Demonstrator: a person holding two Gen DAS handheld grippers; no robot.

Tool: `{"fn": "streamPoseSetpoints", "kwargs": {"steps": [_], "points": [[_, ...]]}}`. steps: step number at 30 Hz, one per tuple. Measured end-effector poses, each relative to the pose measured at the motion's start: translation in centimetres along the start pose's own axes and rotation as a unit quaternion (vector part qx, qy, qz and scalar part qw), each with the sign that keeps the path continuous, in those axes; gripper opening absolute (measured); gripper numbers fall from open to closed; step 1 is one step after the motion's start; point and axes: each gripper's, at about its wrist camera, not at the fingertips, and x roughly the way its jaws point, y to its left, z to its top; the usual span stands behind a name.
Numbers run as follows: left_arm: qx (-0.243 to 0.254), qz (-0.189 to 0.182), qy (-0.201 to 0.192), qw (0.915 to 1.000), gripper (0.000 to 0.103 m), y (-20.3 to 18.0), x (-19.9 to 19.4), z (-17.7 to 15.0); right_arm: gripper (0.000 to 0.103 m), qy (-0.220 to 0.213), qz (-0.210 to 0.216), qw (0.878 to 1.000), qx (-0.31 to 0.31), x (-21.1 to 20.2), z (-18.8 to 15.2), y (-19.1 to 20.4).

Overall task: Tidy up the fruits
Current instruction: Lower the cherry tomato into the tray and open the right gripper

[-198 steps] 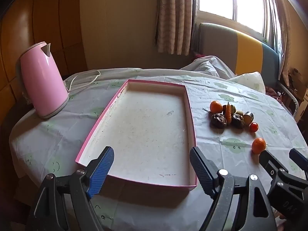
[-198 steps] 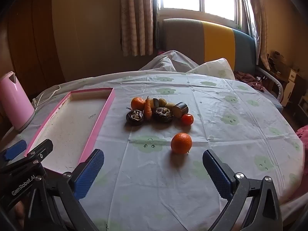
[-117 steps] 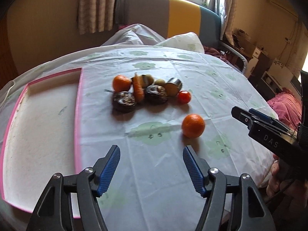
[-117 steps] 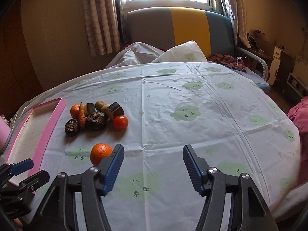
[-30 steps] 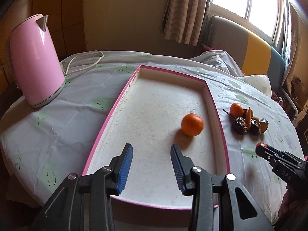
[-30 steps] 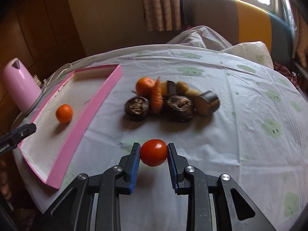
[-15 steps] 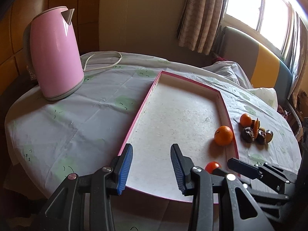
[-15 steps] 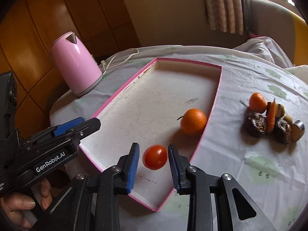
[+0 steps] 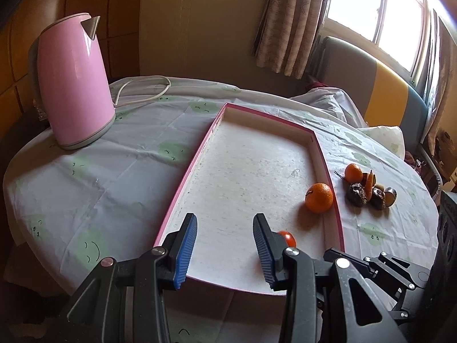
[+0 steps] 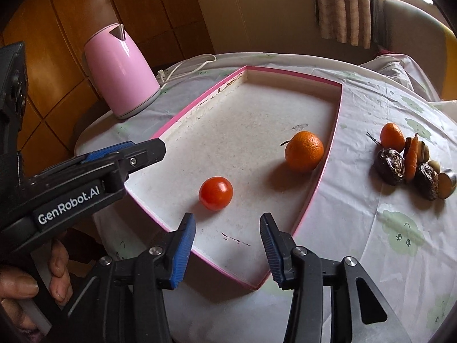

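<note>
A pink-rimmed white tray (image 10: 322, 174) lies on the table and holds an orange (image 10: 304, 151) and a red tomato (image 10: 215, 193). My right gripper (image 10: 227, 247) is open and empty, just behind the tomato at the tray's near edge. My left gripper (image 9: 225, 250) is open and empty over the tray's near end (image 9: 182, 185); the tomato (image 9: 287, 237) peeks out behind its right finger, and the orange (image 9: 319, 197) lies by the right rim. A pile with a second orange (image 10: 392, 135), a carrot (image 10: 412, 157) and dark fruits (image 10: 392, 163) lies right of the tray.
A pink kettle (image 9: 71, 83) with a white cord (image 9: 142, 88) stands at the table's far left. The table has a round edge and a pale green-print cloth (image 9: 94, 177). A sofa and a window are behind.
My right gripper has opened and let the tomato go onto the tray floor. It has drawn back a little. My left gripper stays open over the tray's near end.
</note>
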Motion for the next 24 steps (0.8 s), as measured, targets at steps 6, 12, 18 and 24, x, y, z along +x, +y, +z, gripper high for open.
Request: {"fn": "streamPoseSetpoints", "kwargs": {"steps": [6, 12, 18, 24], "points": [[0.007, -0.011, -0.001, 0.9999, 0.041, -0.8, -0.3, -0.1, 0.048, -0.001, -0.021, 1.000, 0.016, -0.5, 0.0, -1.4], [0.015, -0.022, 0.002, 0.9996, 0.041, -1.4, -0.3, -0.4, 0.048, -0.005, -0.041, 0.999, 0.024, -0.9, -0.1, -2.2], [0.016, -0.033, 0.001, 0.9993, 0.041, -1.7, -0.5, -0.5, 0.052, -0.024, -0.020, 0.998, 0.055, -1.8, -0.4, -2.7], [0.031, -0.063, 0.015, 0.9974, 0.041, -3.0, -0.5, -0.6, 0.065, -0.067, -0.035, 0.992, 0.097, -4.5, -1.5, -4.6]]}}
